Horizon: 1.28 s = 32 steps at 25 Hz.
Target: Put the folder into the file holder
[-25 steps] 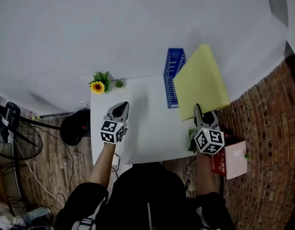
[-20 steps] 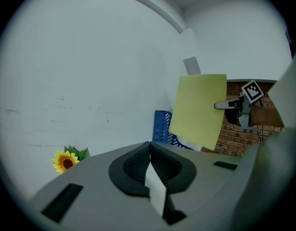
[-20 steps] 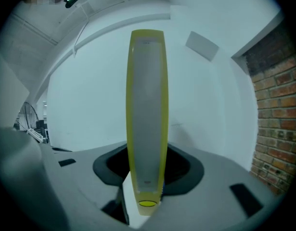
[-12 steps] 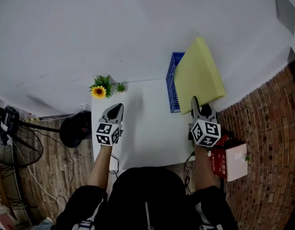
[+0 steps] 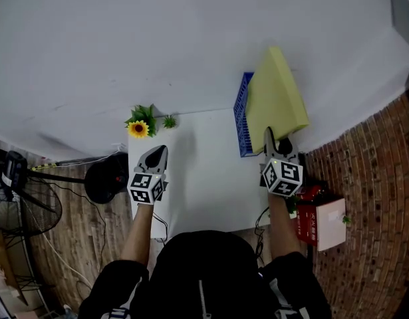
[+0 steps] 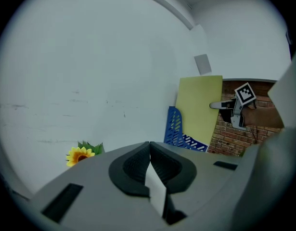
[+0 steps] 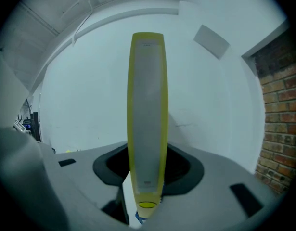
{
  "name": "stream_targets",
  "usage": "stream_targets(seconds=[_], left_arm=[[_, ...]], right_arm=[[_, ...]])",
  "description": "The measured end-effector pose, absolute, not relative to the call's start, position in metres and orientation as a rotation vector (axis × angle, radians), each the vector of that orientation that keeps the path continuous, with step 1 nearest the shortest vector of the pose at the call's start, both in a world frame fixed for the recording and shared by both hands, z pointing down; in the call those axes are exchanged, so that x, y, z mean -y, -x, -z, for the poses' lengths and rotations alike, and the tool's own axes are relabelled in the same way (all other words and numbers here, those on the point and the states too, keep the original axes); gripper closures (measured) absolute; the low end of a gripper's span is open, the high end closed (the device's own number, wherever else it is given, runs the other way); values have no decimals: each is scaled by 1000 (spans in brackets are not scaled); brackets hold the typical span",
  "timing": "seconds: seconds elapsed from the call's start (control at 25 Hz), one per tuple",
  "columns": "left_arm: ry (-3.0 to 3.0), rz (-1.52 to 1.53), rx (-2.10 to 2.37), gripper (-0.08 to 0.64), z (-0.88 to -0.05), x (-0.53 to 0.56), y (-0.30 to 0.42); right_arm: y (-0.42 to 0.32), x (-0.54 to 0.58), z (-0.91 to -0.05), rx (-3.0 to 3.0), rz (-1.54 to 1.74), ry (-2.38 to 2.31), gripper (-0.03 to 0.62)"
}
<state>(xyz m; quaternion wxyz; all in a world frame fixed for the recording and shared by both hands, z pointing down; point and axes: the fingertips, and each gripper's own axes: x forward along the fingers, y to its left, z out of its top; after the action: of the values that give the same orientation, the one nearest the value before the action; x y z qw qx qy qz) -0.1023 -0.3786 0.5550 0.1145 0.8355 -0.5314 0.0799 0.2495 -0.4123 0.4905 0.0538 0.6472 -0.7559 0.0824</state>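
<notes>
A thick yellow folder [image 5: 275, 102] stands on edge in the air, tilted, just right of the blue file holder [image 5: 243, 121] at the back right of the white table [image 5: 204, 178]. My right gripper [image 5: 276, 145] is shut on the folder's near edge; in the right gripper view its grey spine [image 7: 147, 114] rises between the jaws. The left gripper view shows the folder [image 6: 199, 109] beside the holder [image 6: 179, 133]. My left gripper [image 5: 157, 155] hovers over the table's left side, shut with nothing in it; its jaws [image 6: 149, 165] meet.
A sunflower [image 5: 139, 128] with green leaves sits at the table's back left corner against the white wall. A red and pink box [image 5: 320, 221] lies right of the table on the brick-patterned floor. A black fan [image 5: 24, 201] and cables stand at the left.
My right gripper has carried the folder left and toward the wall, turning it more upright so it now overlaps the file holder. The left gripper has drifted slightly back.
</notes>
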Motion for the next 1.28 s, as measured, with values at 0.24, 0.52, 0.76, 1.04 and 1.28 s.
stream_targets(seconds=[0.24, 0.52, 0.76, 1.04, 1.28], left_arm=[[-2420, -247, 1573, 537, -561, 381, 114], [-2387, -262, 1582, 537, -568, 382, 119], [-2365, -271, 1587, 537, -574, 379, 123], [-2352, -281, 1588, 537, -577, 379, 126], [-2342, -285, 1600, 537, -581, 378, 131]], right_arm=[[-244, 422, -500, 2293, -239, -1990, 414], [-240, 428, -515, 2277, -224, -2002, 414], [-237, 431, -522, 2268, -209, -2017, 414], [-236, 433, -535, 2252, -233, -2029, 414], [-235, 435, -551, 2233, -260, -2019, 414]])
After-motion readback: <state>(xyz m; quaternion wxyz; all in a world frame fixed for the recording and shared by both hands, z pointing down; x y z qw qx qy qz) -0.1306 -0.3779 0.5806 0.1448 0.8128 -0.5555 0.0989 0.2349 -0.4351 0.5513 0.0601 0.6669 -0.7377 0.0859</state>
